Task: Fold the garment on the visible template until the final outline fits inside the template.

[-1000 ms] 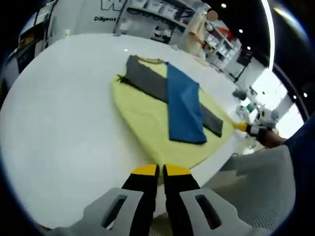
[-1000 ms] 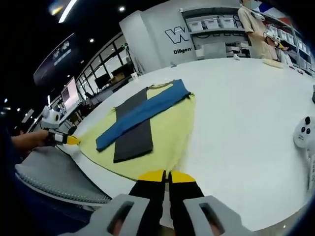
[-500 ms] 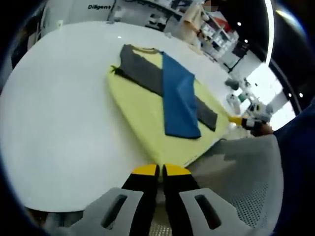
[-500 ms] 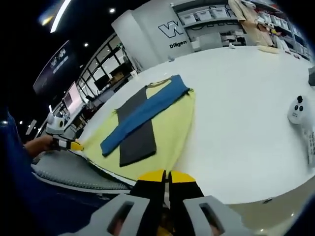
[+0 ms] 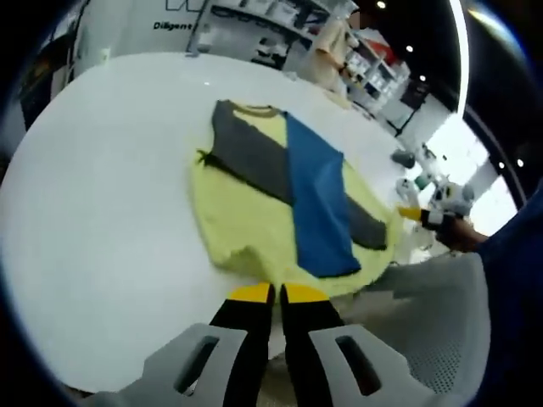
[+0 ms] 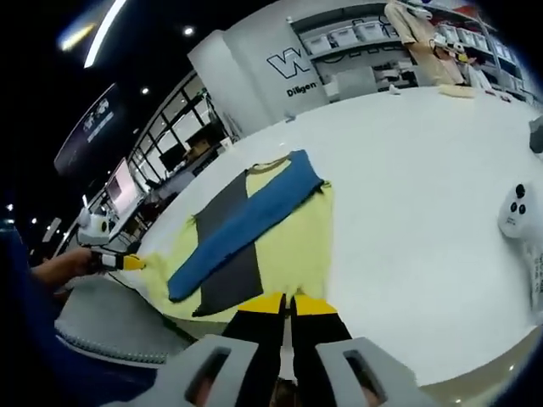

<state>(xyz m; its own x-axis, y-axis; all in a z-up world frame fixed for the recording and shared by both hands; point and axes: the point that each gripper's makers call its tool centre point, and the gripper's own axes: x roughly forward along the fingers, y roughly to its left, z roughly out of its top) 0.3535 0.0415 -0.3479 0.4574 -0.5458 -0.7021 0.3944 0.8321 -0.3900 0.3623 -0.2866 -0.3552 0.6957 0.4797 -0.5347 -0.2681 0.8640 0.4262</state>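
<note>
Both grippers, left [image 5: 277,294] and right [image 6: 288,303], low at bottom centre, jaws closed, pinching the near hem of the yellow shirt [image 5: 246,220] on the white table [image 5: 102,170].

Both views are bright in the middle and dark toward the edges. The light comes from above: small round ceiling lamps [image 6: 187,30] and a long strip light [image 5: 462,51] show as white, overexposed spots. The white table [image 5: 102,170] reflects this light strongly, so its surface looks almost without detail and carries only weak shadows. In the left gripper view a window area [image 5: 462,157] at the right is blown out. The fisheye lens bends straight lines, so the table edge curves and the shelves [image 6: 356,38] lean. Far things look soft and a little blurred; the colours of the garment [image 6: 254,229] stay clear and sharp.
</note>
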